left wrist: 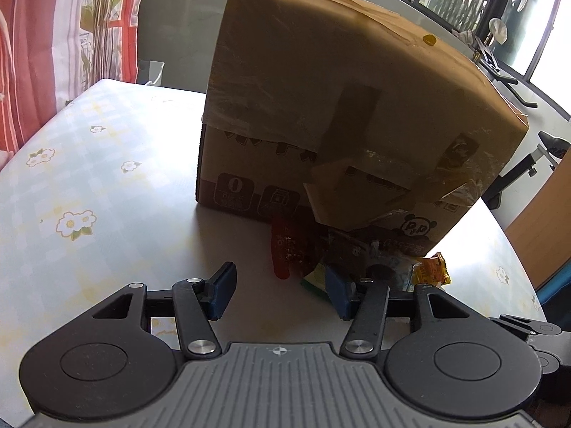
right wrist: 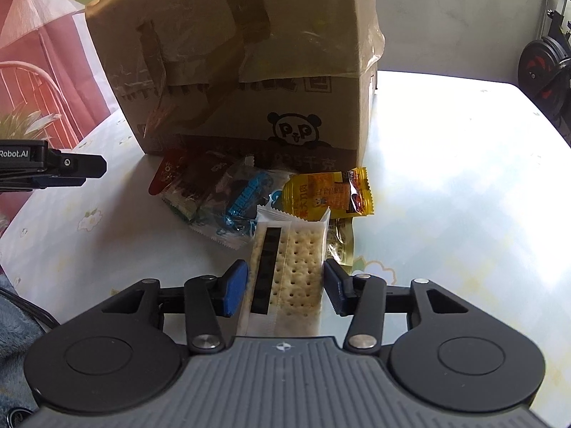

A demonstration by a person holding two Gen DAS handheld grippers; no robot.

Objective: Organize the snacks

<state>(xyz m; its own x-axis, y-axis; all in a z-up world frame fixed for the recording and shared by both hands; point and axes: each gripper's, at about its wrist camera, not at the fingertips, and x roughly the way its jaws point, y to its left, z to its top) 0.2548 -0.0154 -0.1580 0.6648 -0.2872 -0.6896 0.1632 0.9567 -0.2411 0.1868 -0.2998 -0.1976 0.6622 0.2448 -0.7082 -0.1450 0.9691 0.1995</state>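
Gripping nothing with my left gripper [left wrist: 280, 292], I hold its blue pads parted above bare tabletop, with only the floral tablecloth [left wrist: 71, 185] showing between them. Its right pad sits just beside the edge of the snack pile [left wrist: 357, 253], near a green-cornered packet, but whether it touches I cannot tell.

My right gripper [right wrist: 285, 287] straddles the cracker packet [right wrist: 292, 267], a clear sleeve of pale, dotted crackers with a black strip down one side. It lies flat on the cloth, running lengthwise between my fingers. Both pads sit right against its long edges; the packet is not visibly squeezed, so I cannot tell whether I am truly clenched on it.

Beyond the crackers, the rest of the pile lies at the foot of the cardboard box [right wrist: 249, 71]: a yellow-orange packet [right wrist: 324, 192] overlapping the far end of the crackers, a blue-and-clear wrapper [right wrist: 242, 203] to its left, and a red packet [right wrist: 167, 174] leaning toward the box. The box stands closed and taped, a panda printed low on its front.

My left gripper's tip shows at the left edge of the right wrist view, well apart from the crackers.
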